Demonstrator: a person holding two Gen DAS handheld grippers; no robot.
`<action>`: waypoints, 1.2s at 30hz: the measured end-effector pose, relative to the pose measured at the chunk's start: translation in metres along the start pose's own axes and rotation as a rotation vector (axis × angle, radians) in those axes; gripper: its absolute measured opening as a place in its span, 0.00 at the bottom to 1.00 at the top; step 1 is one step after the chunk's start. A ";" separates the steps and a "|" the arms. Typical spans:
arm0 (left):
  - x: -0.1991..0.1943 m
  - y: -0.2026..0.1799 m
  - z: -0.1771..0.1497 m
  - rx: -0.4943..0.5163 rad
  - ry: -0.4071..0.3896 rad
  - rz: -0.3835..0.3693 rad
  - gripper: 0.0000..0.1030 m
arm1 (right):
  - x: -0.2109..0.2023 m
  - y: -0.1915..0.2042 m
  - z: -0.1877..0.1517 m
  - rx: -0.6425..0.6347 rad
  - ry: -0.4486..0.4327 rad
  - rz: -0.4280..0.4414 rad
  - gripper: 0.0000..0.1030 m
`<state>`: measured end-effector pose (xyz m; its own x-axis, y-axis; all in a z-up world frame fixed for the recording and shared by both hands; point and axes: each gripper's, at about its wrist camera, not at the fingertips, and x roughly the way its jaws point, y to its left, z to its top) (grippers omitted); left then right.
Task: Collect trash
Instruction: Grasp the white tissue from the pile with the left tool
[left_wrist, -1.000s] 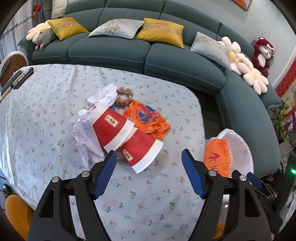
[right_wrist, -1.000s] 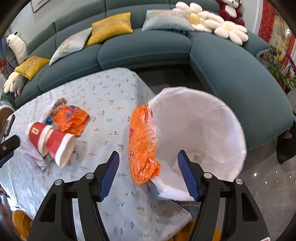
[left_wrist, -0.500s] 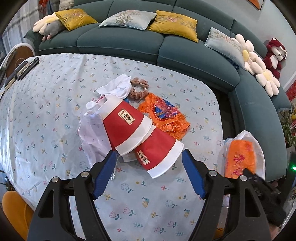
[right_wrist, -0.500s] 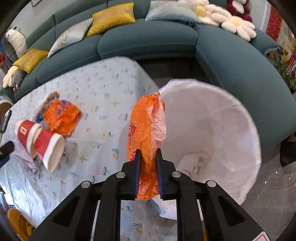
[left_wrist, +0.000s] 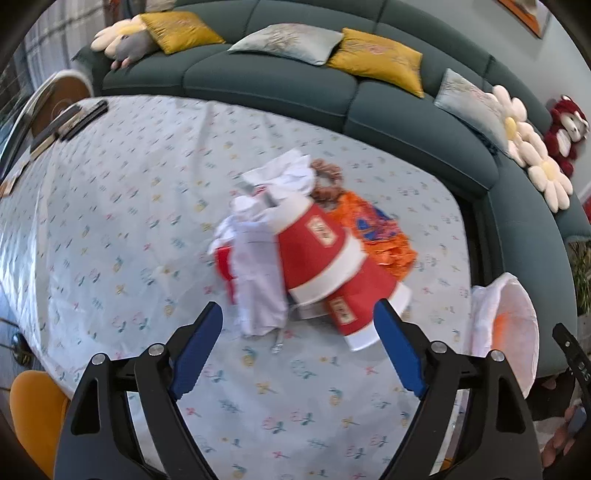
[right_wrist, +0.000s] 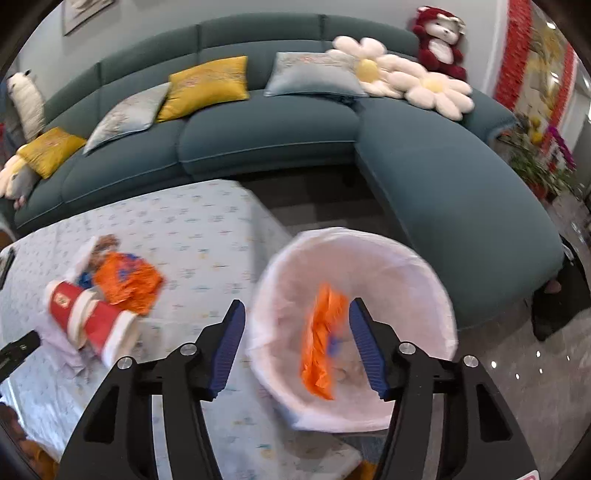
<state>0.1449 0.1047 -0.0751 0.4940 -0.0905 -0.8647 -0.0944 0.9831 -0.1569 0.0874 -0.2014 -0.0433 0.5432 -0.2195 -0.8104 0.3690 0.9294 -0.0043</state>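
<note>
Now the right gripper (right_wrist: 295, 332) hangs over the white-lined bin (right_wrist: 436, 280), jaws opening, gripping nothing; an orange wrapper (right_wrist: 323, 339) sits blurred between them, inside the bin's mouth. Left gripper (left_wrist: 297, 338), jaws opening and empty, hovers above red paper cups (left_wrist: 314, 251) and crumpled tissue (left_wrist: 258, 280) on the table (left_wrist: 110, 184).

The small labels on the two red cups (left_wrist: 317, 251) are too blurred to read.
</note>
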 end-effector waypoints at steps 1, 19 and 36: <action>0.002 0.005 0.000 -0.008 0.003 0.007 0.77 | 0.000 0.009 0.000 -0.010 0.007 0.020 0.56; 0.057 0.036 0.015 -0.008 0.093 -0.046 0.37 | 0.019 0.140 -0.016 -0.165 0.105 0.183 0.56; 0.007 0.036 0.035 -0.023 -0.005 -0.102 0.14 | 0.035 0.161 0.006 -0.140 0.109 0.211 0.56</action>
<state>0.1750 0.1450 -0.0705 0.5067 -0.1888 -0.8412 -0.0631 0.9650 -0.2546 0.1709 -0.0610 -0.0689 0.5094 0.0092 -0.8605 0.1443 0.9849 0.0959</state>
